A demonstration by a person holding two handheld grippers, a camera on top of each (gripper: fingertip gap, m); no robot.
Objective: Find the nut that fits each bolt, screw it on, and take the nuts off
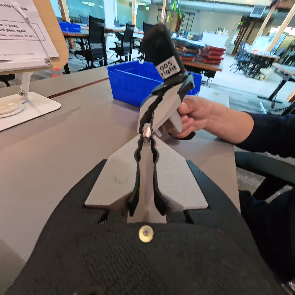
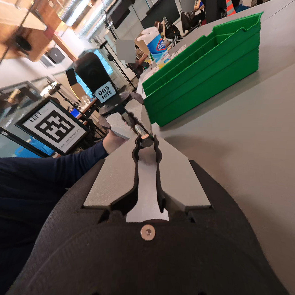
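Landmark = bolt (image 2: 138,129), held in the air over grey table (image 1: 79,127).

- Far L of bolt: white sign stand (image 1: 24,47) at table edge, out of the work zone.
- L gripper (image 1: 146,141): jaws narrow, pinching the bolt's threaded end. Likely acting as the fixed anchor so the shank can't spin.
- Behind bolt: blue bin (image 1: 132,86), near.
- R gripper (image 2: 146,142): tilted in from above, jaws narrow on a hex piece (image 2: 146,142) at the bolt's other end. Can't tell if it's head or nut.
- Grippers meet tip to tip along the bolt axis; looks set up for twisting one vs the other.
- Just R of bolt: hand (image 1: 196,116) squeezing R gripper's grip.
- Farther R: green bin (image 2: 207,89), contents hidden.

Est. mid-threading; direction unknown.
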